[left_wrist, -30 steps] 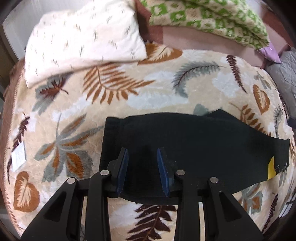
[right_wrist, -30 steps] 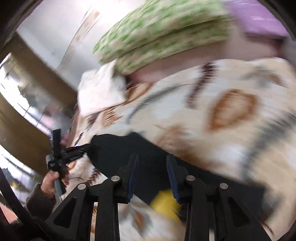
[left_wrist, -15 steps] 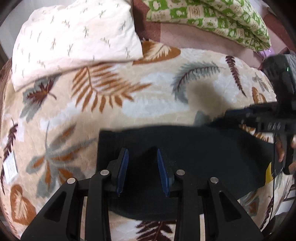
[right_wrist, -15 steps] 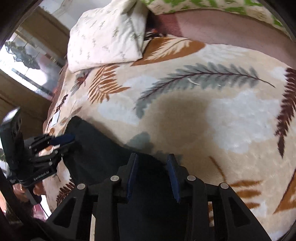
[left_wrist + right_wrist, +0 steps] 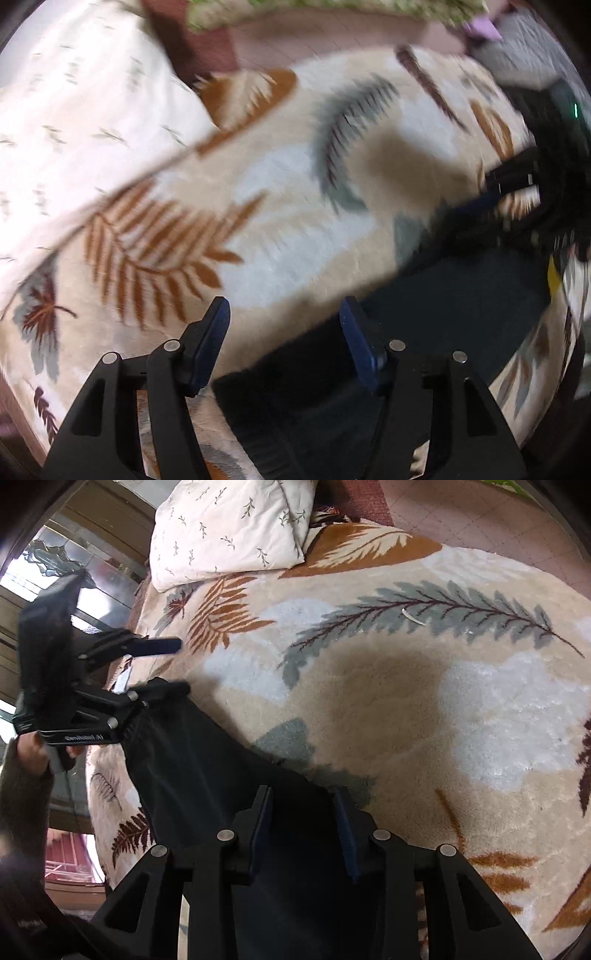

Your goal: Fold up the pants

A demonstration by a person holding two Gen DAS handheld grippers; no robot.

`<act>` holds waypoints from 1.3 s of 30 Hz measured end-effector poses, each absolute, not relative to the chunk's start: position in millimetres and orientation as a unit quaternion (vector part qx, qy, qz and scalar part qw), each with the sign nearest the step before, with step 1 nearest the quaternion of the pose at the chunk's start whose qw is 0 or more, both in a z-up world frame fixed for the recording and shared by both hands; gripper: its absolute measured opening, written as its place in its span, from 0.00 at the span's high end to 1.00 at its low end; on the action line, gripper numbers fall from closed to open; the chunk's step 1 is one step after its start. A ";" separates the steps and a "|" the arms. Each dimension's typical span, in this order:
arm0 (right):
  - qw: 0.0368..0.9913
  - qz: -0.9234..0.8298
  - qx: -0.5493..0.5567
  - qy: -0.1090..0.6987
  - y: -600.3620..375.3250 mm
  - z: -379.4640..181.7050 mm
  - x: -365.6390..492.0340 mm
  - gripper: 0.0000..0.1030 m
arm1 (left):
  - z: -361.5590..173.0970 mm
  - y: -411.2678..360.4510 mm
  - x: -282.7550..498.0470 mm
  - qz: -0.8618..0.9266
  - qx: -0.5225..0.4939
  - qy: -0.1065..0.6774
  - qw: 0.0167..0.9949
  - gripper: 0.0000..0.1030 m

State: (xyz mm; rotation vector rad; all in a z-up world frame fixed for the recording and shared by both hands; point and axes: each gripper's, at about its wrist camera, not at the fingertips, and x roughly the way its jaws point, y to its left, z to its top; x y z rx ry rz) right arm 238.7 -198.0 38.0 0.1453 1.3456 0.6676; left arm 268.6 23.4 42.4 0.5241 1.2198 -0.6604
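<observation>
Left gripper (image 5: 282,325): jaws spread wide and released, nothing between them; the blue pads frame the upper edge of the dark cloth and a strip of leaf-print blanket.
Left gripper, seen from the right wrist camera (image 5: 162,666): far to the left of the right gripper, held in a hand (image 5: 33,747); its two fingers stand well apart, the lower one at the corner of the pants, though touch cannot be told.
Right gripper (image 5: 303,829): jaws parted, not clamped on anything; both fingers hang over the dark fabric, and whether they touch it cannot be told.
Right gripper, seen from the left wrist camera (image 5: 517,192): far to the right of the left gripper, blurred, over the far end of the pants.
Pants (image 5: 207,775): black, lying flat on the blanket, running from under the right gripper away to the left toward the left gripper; in the left wrist view they (image 5: 424,332) stretch from below the left gripper out to the right.
Yellow tag (image 5: 553,277): at the pants' right end, near the right gripper.
Blanket (image 5: 424,686): cream plush with brown and grey-green fern leaves, spread ahead of both grippers and under the pants.
Pillow (image 5: 229,528): white with small sprigs, ahead and to the left of the right gripper, resting on the blanket's far edge.
Left wrist view: heavily motion-blurred.
</observation>
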 end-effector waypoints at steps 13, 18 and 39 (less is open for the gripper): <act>0.768 0.299 0.048 0.564 -198.5 61.0 239.7 0.92 | 51.0 7.1 240.0 -0.301 0.296 0.528 0.737 0.78; 0.781 0.266 0.058 0.561 -217.2 58.8 242.1 0.98 | 50.7 8.1 251.0 -0.283 0.278 0.529 0.750 0.78; 0.774 0.282 0.063 0.564 -212.0 51.2 244.1 0.97 | 36.6 -36.2 248.7 -0.302 0.327 0.524 0.726 0.87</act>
